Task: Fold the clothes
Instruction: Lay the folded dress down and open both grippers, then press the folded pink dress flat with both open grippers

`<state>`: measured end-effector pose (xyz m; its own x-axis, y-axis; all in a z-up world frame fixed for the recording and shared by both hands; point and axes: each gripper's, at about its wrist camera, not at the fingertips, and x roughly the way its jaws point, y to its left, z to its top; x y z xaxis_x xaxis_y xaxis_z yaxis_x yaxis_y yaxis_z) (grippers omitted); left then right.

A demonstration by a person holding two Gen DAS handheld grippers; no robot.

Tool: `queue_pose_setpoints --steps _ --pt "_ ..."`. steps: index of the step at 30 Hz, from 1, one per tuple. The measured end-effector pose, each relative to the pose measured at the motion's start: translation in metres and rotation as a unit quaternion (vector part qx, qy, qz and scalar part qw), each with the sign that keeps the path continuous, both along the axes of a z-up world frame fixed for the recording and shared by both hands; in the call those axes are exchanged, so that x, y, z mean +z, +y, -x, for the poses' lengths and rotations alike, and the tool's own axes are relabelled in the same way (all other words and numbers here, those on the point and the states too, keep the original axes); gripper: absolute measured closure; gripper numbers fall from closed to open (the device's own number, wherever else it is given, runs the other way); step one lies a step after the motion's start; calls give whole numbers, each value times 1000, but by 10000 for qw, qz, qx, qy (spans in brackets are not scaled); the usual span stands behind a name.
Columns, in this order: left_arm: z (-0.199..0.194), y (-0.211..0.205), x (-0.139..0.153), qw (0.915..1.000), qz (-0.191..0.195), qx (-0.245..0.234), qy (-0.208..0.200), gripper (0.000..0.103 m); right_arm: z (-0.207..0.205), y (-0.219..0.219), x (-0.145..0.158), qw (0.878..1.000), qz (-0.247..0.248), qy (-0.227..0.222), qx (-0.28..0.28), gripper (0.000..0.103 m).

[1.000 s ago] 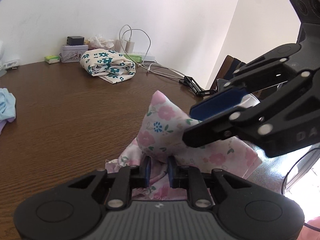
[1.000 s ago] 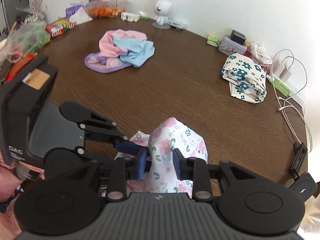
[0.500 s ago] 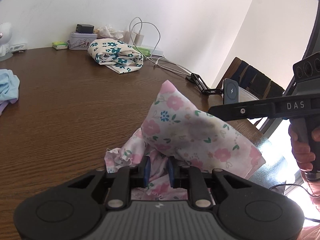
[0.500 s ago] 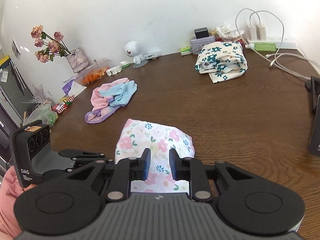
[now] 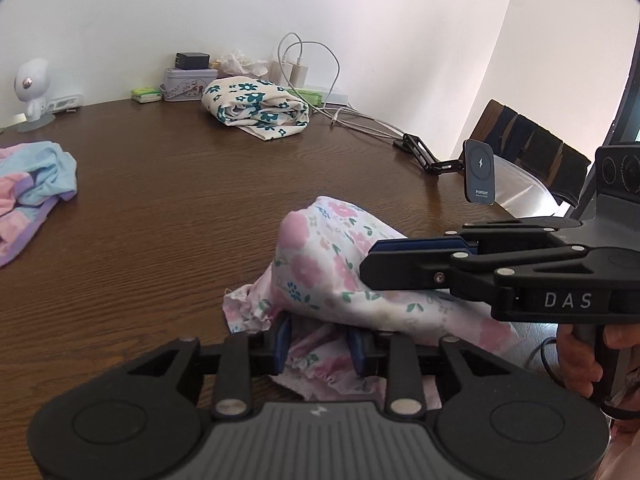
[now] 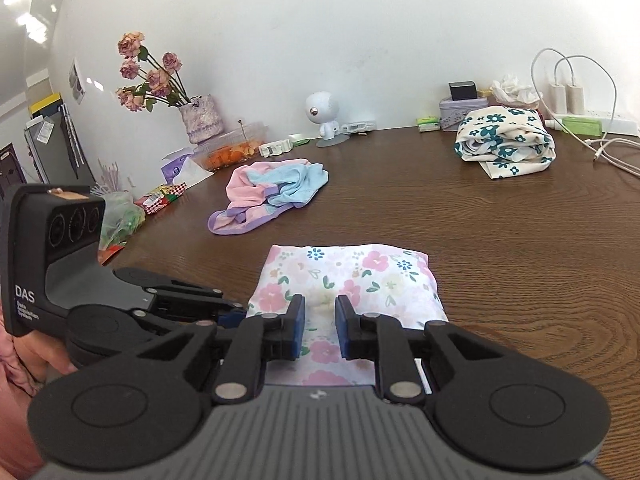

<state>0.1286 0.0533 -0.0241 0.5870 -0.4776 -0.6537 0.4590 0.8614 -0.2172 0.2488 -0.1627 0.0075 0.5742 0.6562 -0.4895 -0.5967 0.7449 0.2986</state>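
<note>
Between the two blue pads of the left claw [image 5: 319,339] sits a ruffled edge of the pink flowered garment [image 6: 347,276]; the pads stand a little apart with cloth between them, and whether they press it I cannot tell. The right claw [image 6: 320,322] hangs just over the near half of the same garment, its pads apart and nothing pinched between them. That garment lies at the near edge of the desk [image 6: 500,220], doubled over into a rough rectangle, with its smooth folded edge pointing away toward the wall and its loose, gathered hem toward the person; in the right wrist view its long axis seems to run across, left to right, though the lens bends things. By my reading a fold has been laid over and is being let go or pressed flat. A further fold would call for a grip on one short end, carried across to the other with the edges kept even. Farther out lie a crumpled pink and blue garment [image 6: 276,194] and a rolled cream cloth with teal flowers [image 6: 506,142].
</note>
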Motion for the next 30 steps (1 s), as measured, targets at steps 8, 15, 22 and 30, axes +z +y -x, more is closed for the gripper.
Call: queue_pose_setpoints --steps 8,15,22,30 --pt "29 45 22 9983 285 477 -159 59 19 22 -8 9976 489 -293 390 85" --pt "30 46 45 9941 869 543 -366 59 28 33 -16 9945 833 -377 516 85" --pt "17 -3 39 9967 737 19 -334 87 36 14 -3 9963 542 -496 446 71" --pt "8 11 10 9960 773 443 -15 90 27 -38 15 9976 513 -452 54 67"
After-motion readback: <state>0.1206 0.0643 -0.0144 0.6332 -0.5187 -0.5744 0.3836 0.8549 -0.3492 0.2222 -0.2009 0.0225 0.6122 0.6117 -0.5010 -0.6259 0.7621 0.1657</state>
